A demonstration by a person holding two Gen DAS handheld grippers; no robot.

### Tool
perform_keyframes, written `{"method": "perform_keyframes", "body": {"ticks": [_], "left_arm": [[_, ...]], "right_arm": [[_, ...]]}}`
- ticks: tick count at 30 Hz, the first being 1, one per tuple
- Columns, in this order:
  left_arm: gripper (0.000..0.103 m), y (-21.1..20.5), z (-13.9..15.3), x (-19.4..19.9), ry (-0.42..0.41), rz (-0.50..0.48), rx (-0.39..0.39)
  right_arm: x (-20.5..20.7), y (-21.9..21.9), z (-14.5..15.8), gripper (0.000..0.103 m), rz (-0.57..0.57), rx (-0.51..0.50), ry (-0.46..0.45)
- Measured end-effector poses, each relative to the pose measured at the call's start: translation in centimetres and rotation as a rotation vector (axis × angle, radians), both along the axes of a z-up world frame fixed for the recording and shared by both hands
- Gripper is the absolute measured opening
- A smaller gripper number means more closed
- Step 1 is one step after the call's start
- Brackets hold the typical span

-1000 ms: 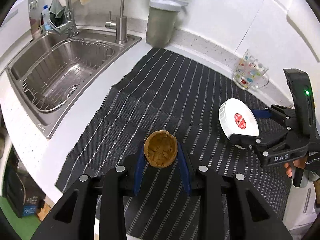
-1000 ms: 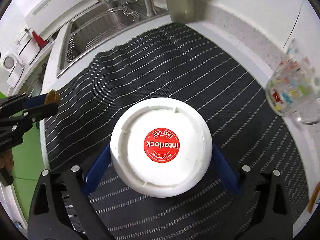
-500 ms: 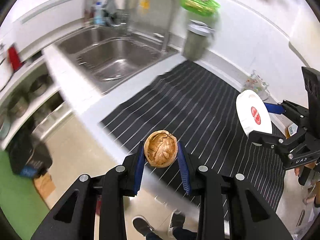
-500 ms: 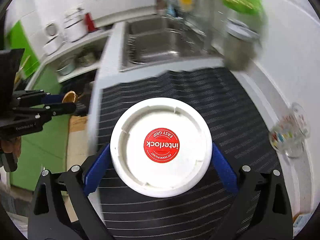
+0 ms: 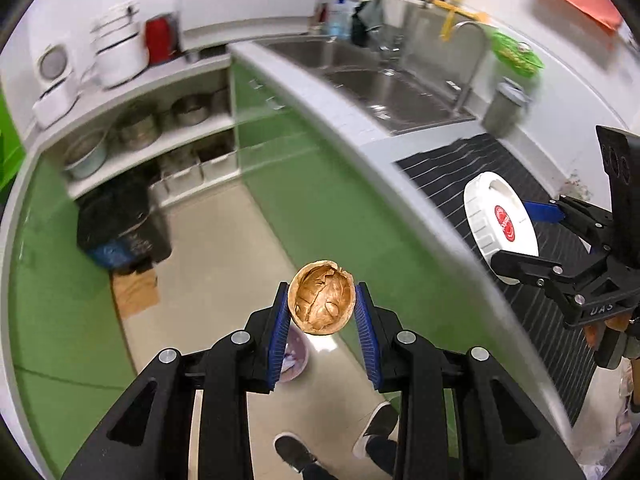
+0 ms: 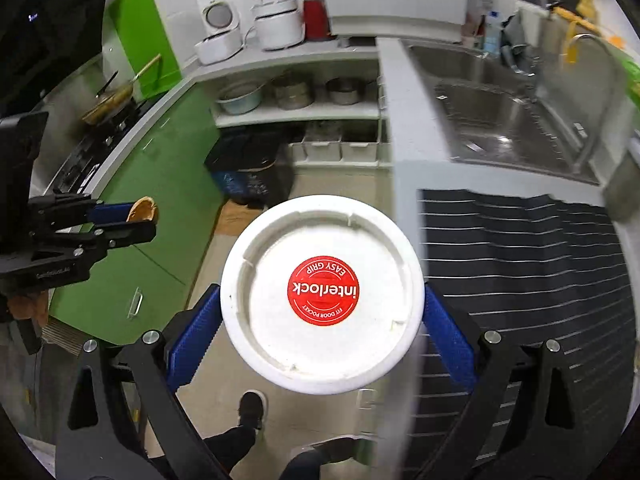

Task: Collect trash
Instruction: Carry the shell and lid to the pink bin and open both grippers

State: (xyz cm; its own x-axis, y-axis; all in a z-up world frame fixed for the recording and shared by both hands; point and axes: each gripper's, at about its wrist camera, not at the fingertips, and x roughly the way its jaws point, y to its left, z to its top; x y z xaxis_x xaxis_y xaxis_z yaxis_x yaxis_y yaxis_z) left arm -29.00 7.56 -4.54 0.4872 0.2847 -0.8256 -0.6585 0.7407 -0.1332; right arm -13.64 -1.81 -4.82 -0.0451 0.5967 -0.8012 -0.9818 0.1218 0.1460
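Walnut shell half (image 5: pixel 322 298), brown and hollow side up, is pinched between the blue pads of the left hand-held gripper (image 5: pixel 322 312), held in the air above the beige floor (image 5: pixel 224 240); just below and behind the pads a small pale bin with scraps inside (image 5: pixel 296 356) stands on that floor; white round lid (image 6: pixel 322 294) with a red "interlock" sticker is clamped edge to edge between the blue pads of the right hand-held gripper (image 6: pixel 322 320), also in the air, over the edge of the counter (image 6: pixel 404 128); to that gripper's right a black striped mat (image 6: pixel 520 248) lies on the counter; ahead of it, farther along, a steel sink (image 6: pixel 500 128); beneath both grippers the person's dark shoes (image 5: pixel 294 450) show; green cabinet fronts (image 5: pixel 320 200) run below the counter.
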Motion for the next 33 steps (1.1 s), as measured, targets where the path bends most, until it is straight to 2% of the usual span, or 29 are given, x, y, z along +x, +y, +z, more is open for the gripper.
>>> {"method": "perform_keyframes", "body": {"ticks": [4,8,10,14,18,22,25,27,28,33], "left_arm": [[0.032,2.0,-2.5,-2.4,0.009,0.012,-0.025],[0.032,4.1,-6.8,-3.4,0.014,0.013,-0.05],[0.032,4.9,-9.8,-3.7,0.012,0.016,-0.061],[0.032,6.3,-17.9,-4.2,0.012,0.028,-0.094],[0.032,7.6,-26.4,-4.0,0.011,0.041,-0.124],[0.032,8.2,-31.9,-4.0,0.012,0.051,-0.139],[0.033,8.5,-34.5,-4.2,0.011,0.06,-0.138],[0.061,8.7,-35.4,-4.3,0.011,0.073,-0.137],[0.096,8.7,-35.8,-4.4,0.006,0.084,-0.139],[0.097,9.0,-36.3,-5.2,0.008,0.117,-0.129]], "right_arm": [[-2.5,2.5,-2.4,0.095,0.015,-0.038,0.003],[-4.0,4.9,-6.3,0.095,0.036,-0.069,0.009],[-4.6,6.3,-9.8,0.095,0.05,-0.088,0.001],[-5.0,8.3,-17.3,0.095,0.067,-0.113,0.002],[-4.9,9.3,-23.4,0.095,0.077,-0.127,-0.007],[-4.7,9.6,-28.5,0.095,0.078,-0.14,-0.007],[-4.7,9.8,-30.7,0.095,0.079,-0.147,-0.005],[-4.6,9.9,-31.9,0.095,0.079,-0.151,-0.004],[-4.6,10.0,-32.3,0.095,0.079,-0.152,-0.002],[-4.9,10.7,-33.2,0.095,0.09,-0.159,0.004]]}}
